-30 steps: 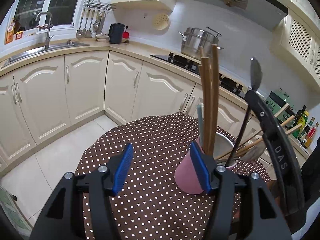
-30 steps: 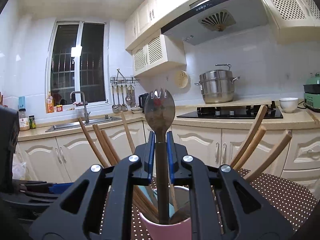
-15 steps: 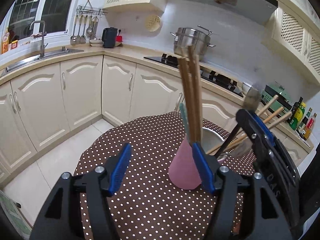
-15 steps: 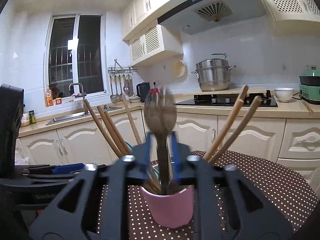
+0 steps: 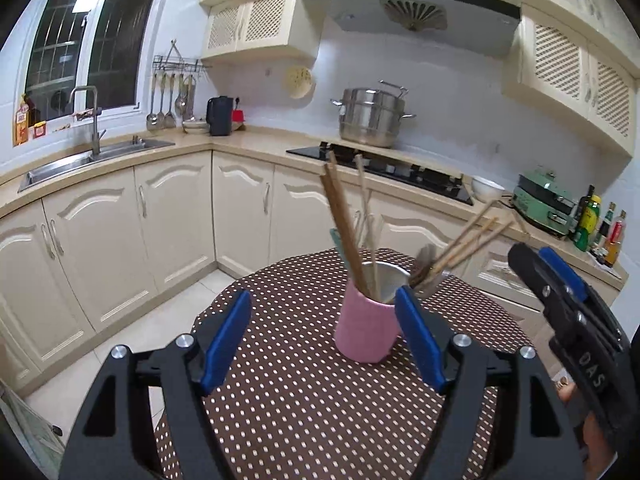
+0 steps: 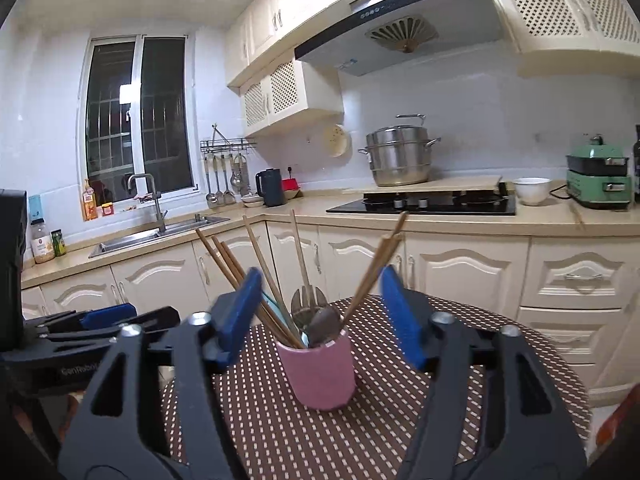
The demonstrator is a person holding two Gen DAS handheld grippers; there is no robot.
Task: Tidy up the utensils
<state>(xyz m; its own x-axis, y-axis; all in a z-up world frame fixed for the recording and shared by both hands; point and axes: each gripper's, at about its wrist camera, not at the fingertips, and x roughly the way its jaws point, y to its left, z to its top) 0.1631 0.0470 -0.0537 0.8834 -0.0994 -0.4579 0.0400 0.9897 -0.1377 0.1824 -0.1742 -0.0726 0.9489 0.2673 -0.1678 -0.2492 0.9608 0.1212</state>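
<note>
Upright | pink cup | chopsticks fan outward, tips up

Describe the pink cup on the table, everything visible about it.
The pink cup is a smooth, matte, handleless tumbler with a shiny metal-looking inside. It stands upright on the dotted brown tablecloth, crowded with wooden chopsticks leaning outward and metal utensils. No gripper touches it.

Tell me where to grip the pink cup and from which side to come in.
Grip the pink cup across its bare lower wall, coming in level from the side. Chopsticks and a metal spork fan out of its mouth, so a grasp from above or at the rim would probably hit them.
</note>
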